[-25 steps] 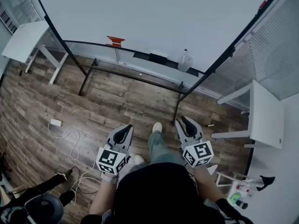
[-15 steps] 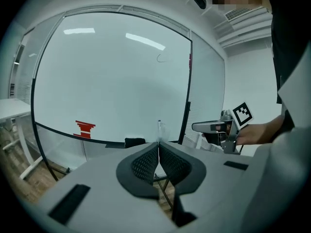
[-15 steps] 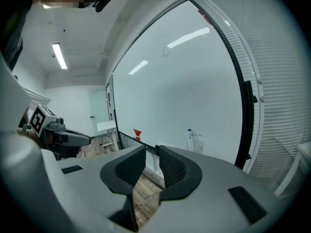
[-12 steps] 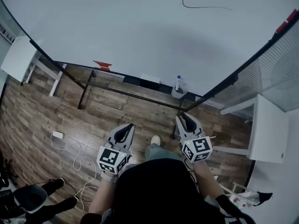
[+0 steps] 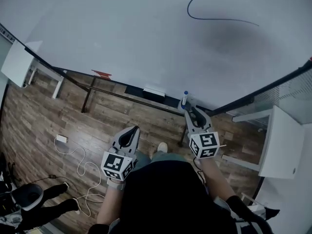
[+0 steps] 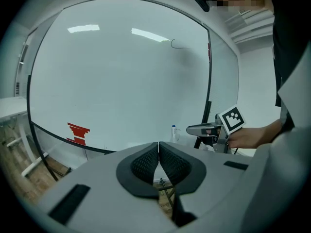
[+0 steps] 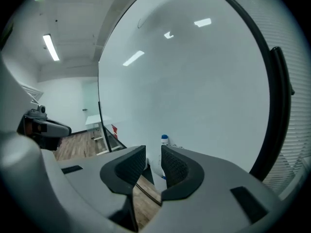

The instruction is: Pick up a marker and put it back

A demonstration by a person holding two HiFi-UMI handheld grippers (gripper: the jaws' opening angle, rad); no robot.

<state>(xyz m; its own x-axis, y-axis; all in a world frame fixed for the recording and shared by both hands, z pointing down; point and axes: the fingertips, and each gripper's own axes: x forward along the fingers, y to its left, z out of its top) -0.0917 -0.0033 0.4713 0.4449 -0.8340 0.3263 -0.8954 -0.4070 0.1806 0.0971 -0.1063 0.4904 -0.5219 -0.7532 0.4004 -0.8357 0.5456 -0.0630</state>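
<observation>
A marker with a blue cap (image 5: 185, 98) stands upright in a small holder on the whiteboard's (image 5: 146, 33) tray. In the right gripper view the marker (image 7: 164, 140) shows just beyond the gap of my right gripper (image 7: 153, 152), which is open with nothing between its pads. In the head view my right gripper (image 5: 191, 112) sits just short of the marker. My left gripper (image 5: 130, 132) hangs lower left, away from the board, and is shut and empty (image 6: 158, 147). The left gripper view also shows the marker (image 6: 174, 132) and my right gripper (image 6: 194, 130).
A curved black line (image 5: 214, 14) is drawn on the board. A red mark (image 5: 102, 73) sits at its lower edge and a white block (image 5: 154, 89) lies on the tray. White tables (image 5: 17, 62) (image 5: 282, 140) stand on both sides. A cable (image 5: 80, 162) lies on the wood floor.
The person has stepped toward the whiteboard, which now fills more of the head view. My right gripper has moved forward, close to the marker. The left gripper has stayed low.
</observation>
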